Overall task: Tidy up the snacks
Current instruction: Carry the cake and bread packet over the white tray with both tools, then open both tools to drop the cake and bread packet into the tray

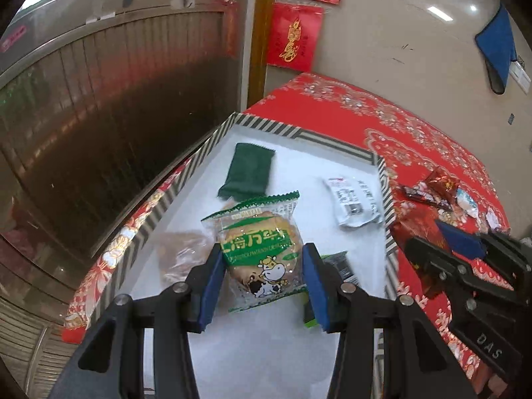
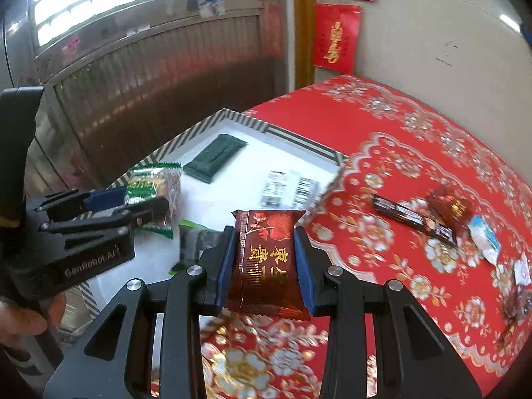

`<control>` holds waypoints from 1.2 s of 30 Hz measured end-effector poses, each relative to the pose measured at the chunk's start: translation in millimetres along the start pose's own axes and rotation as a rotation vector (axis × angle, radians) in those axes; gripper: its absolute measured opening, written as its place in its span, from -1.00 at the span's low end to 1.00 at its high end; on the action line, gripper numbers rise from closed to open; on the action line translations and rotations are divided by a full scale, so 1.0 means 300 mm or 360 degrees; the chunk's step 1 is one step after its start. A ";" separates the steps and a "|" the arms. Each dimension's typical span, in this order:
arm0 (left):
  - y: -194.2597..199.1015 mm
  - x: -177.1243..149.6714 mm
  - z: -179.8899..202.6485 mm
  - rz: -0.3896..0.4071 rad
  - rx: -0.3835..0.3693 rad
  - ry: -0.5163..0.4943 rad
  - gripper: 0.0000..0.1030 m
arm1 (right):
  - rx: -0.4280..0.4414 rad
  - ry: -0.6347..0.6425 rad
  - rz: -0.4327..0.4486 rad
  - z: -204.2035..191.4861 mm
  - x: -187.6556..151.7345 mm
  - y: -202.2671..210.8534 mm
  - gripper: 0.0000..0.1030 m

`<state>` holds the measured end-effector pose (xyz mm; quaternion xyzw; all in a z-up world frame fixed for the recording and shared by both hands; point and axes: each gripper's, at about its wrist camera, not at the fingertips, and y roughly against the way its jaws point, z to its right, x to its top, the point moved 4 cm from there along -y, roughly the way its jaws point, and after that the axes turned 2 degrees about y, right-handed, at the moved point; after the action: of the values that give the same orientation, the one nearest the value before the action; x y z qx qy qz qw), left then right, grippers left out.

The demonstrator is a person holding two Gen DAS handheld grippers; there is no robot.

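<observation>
Red snack packet [image 2: 266,259] between right tongs [image 2: 266,266]

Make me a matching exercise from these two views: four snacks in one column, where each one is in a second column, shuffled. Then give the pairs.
Snacks:
1. green cow packet
2. dark red packet
3. dark green packet
4. black bar

Places:
A. lying on the red tablecloth
B. between the fingers of the right tool
C. between the fingers of the left tool
D. lying near the far end of the striped tray

Pairs: 1-C, 2-B, 3-D, 4-A
</observation>
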<state>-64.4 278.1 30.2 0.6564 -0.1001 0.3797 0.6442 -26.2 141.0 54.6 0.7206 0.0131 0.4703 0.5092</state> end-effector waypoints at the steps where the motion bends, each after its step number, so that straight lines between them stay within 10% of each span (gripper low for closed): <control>1: -0.003 -0.006 -0.005 -0.0006 0.0003 -0.0002 -0.05 | 0.0007 0.0010 -0.0004 -0.012 0.007 -0.012 -0.35; 28: -0.032 -0.043 -0.021 -0.0020 0.0028 -0.0024 -0.02 | 0.0120 -0.0010 -0.0105 -0.076 0.054 -0.239 -0.34; 36: -0.026 -0.047 -0.002 -0.0023 0.0031 -0.0032 0.53 | 0.0158 -0.0068 -0.0075 -0.064 0.064 -0.202 -0.19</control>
<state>-69.6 274.8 15.4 0.6671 -0.0980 0.3693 0.6396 -0.9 193.7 22.9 0.7543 0.0426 0.4415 0.4841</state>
